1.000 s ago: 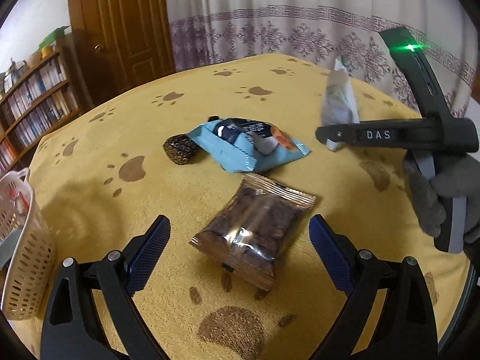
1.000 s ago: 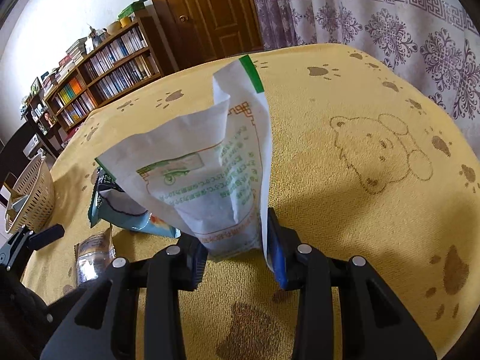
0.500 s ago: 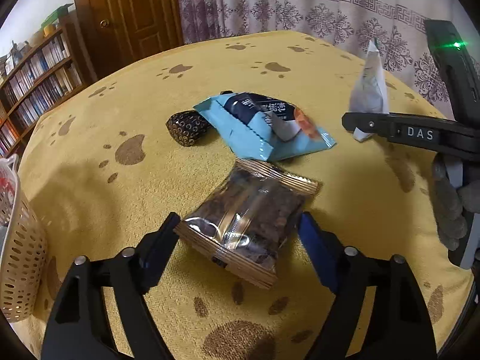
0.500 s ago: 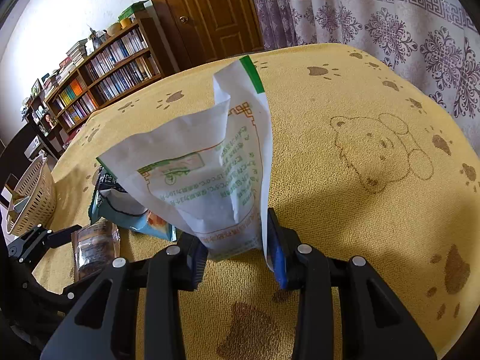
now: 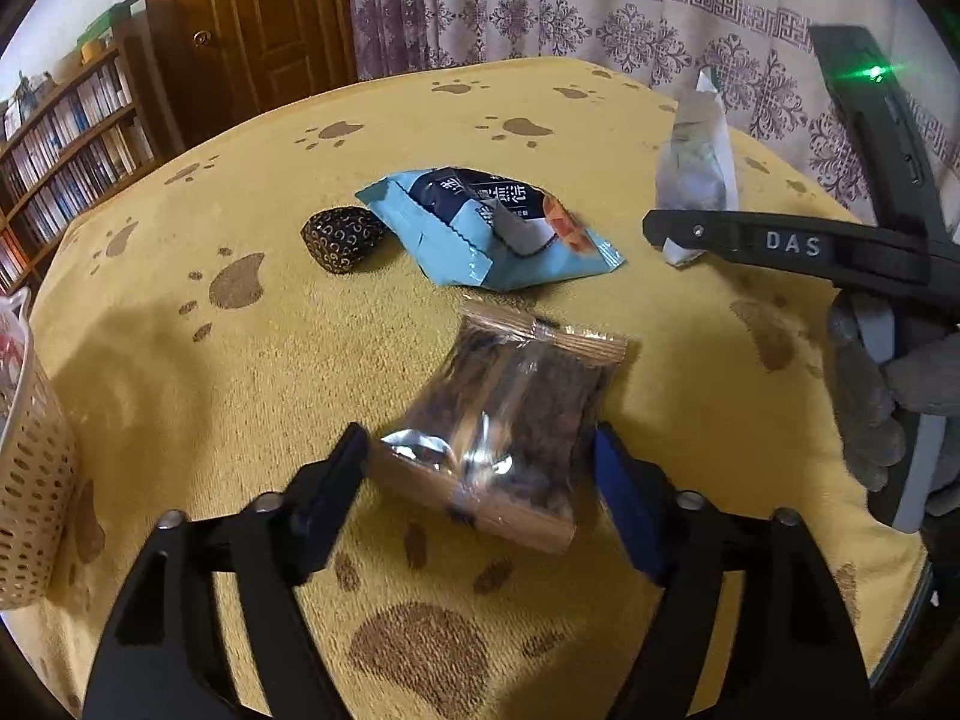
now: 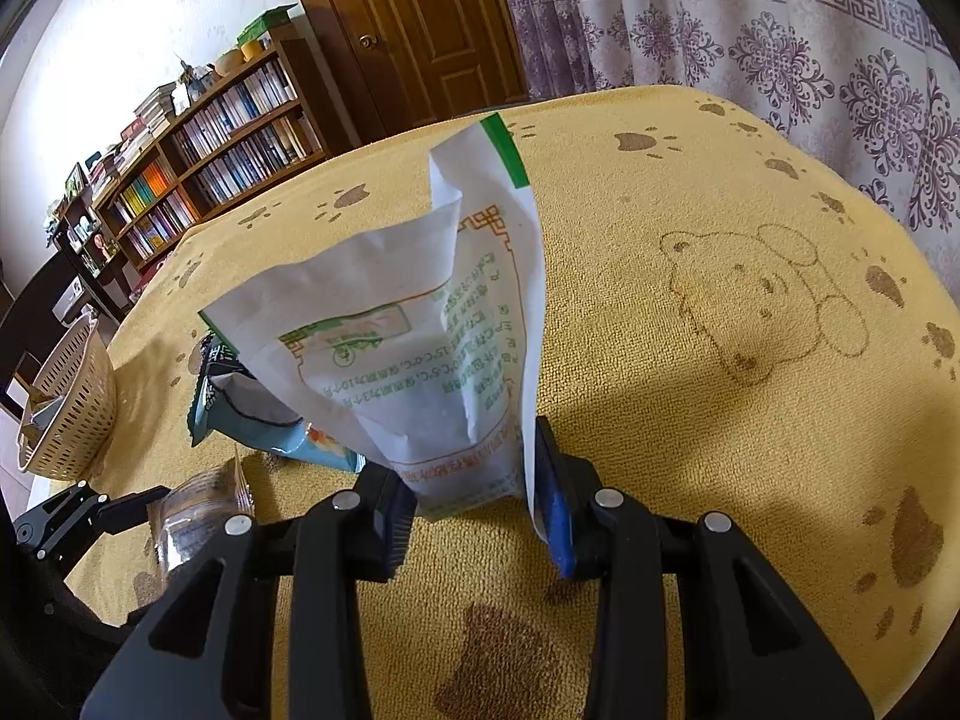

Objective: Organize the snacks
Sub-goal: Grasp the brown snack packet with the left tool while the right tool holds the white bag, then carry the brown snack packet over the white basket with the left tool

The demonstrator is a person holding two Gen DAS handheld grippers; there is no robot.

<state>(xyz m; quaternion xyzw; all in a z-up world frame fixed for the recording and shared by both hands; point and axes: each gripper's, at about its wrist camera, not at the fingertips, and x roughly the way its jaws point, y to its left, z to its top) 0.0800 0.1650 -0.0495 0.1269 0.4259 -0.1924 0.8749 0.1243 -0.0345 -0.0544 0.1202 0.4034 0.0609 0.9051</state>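
The left tongs have been brought forward and narrowed around the clear, brown-edged packet of dark snacks, which was lying well ahead of the wide-spread blue pads a second ago and is now pinched and crumpled between them.

A lived-in room of a home: a panelled wooden door at the far side, patterned curtains on the right, a crowded bookshelf on the left, and a surface under a yellow cloth printed with paws and a bear.
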